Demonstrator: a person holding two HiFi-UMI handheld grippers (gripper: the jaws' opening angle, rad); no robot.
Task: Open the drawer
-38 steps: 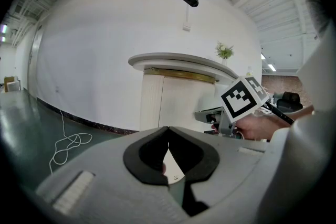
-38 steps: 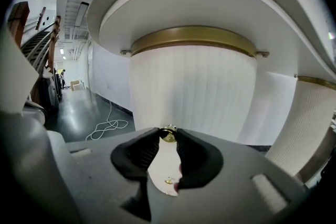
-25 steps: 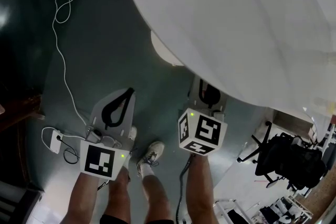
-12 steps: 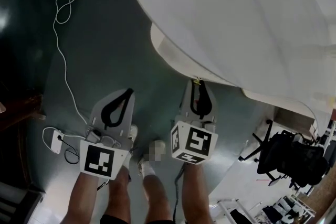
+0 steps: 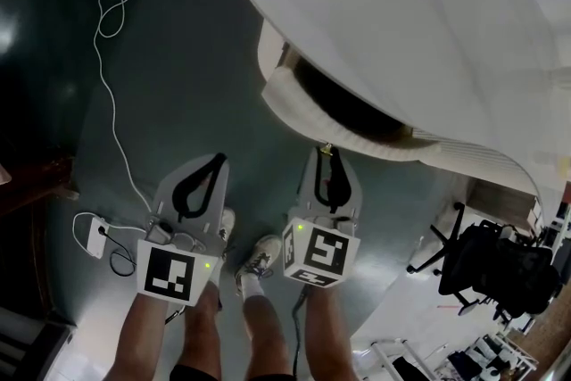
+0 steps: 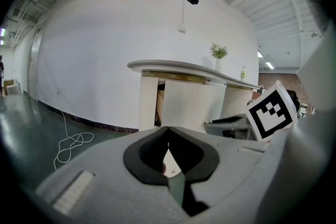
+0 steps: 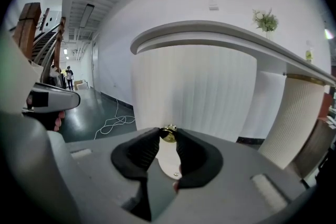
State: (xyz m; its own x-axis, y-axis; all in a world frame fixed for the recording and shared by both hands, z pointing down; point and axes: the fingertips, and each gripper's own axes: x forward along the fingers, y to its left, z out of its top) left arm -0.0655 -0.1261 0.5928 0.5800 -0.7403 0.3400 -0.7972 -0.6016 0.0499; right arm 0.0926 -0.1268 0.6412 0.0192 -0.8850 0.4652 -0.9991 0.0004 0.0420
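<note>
A white ribbed, curved drawer stands pulled out from under the white rounded tabletop, with a dark gap behind its front. My right gripper is shut on the drawer's small brass knob. My left gripper hangs to the left over the floor, shut with nothing in it. The left gripper view shows the drawer front ahead, standing out from the cabinet.
A white cable loops over the dark green floor to a power adapter at the left. A black office chair stands at the lower right. The person's feet are below the grippers. A small plant sits on the tabletop.
The right gripper has drawn back toward the person with the knob in its jaws, and the drawer has slid out from under the tabletop. The left gripper has hardly shifted.
</note>
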